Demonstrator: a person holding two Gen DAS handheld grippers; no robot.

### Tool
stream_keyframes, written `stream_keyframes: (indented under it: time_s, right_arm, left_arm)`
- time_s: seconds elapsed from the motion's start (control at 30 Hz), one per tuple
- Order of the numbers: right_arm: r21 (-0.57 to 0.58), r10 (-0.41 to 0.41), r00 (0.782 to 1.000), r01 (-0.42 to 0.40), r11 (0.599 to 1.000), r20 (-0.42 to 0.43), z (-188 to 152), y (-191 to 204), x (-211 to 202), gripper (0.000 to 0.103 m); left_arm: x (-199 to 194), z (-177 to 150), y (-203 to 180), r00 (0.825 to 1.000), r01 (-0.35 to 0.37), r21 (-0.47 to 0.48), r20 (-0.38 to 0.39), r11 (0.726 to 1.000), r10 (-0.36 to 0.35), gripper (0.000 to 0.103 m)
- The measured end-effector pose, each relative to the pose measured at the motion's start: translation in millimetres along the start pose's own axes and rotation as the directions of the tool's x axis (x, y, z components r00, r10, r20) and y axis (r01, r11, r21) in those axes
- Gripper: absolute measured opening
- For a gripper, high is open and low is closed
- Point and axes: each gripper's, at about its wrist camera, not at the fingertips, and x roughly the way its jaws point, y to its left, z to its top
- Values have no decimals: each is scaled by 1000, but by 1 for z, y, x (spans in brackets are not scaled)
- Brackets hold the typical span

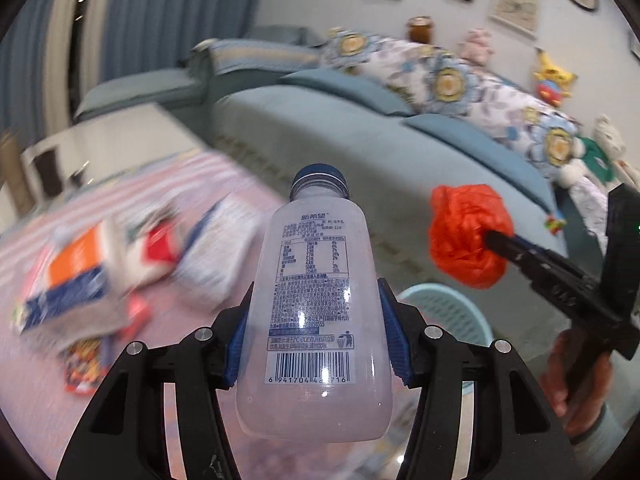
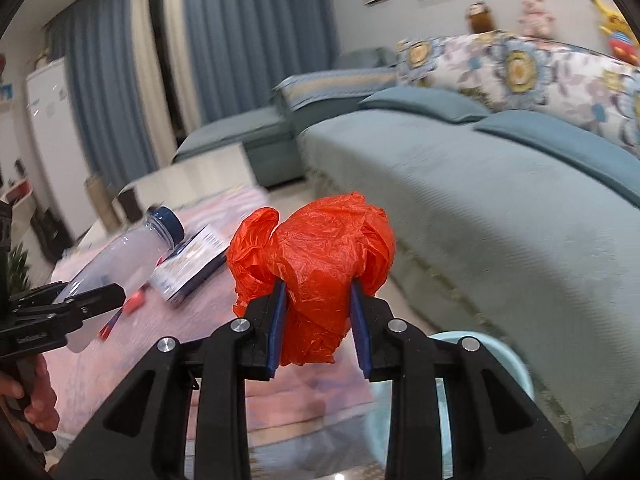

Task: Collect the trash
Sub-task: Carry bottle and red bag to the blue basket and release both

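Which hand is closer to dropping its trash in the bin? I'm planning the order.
Right, probably. The right gripper holds the red bag nearly over the light blue bin; the left gripper with the bottle is farther.

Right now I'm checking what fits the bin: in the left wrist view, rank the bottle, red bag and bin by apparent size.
1. bottle, nearest the camera, so unsure
2. red bag
3. bin, mostly hidden
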Motion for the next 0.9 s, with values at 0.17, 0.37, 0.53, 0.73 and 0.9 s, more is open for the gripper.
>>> stream_keyframes:
  time_s: [0.17, 0.37, 0.53, 0.73, 0.9]
  right_arm:
    - [62, -99, 995, 98, 993, 6, -1, -53, -14, 26]
    - [106, -181, 981, 188, 976, -75, -28, -106, -6, 26]
    - [137, -215, 952, 248, 959, -217, -63, -146, 19, 26]
    - [194, -207, 890, 305, 932, -407, -107, -186, 52, 29]
    - [221, -189, 877, 311, 924, -442, -117, -194, 57, 34]
  left_arm:
    - [26, 14, -70, 995, 96, 83, -9, 992, -95, 53]
    - [88, 7, -132, 973, 211, 122, -124, 970, -196, 53]
    - [137, -21, -159, 938, 279, 115, -245, 953, -245, 53]
    - [175, -49, -177, 901, 302, 116, -360, 946, -243, 54]
    - [175, -50, -170, 898, 305, 93, -360, 948, -253, 60]
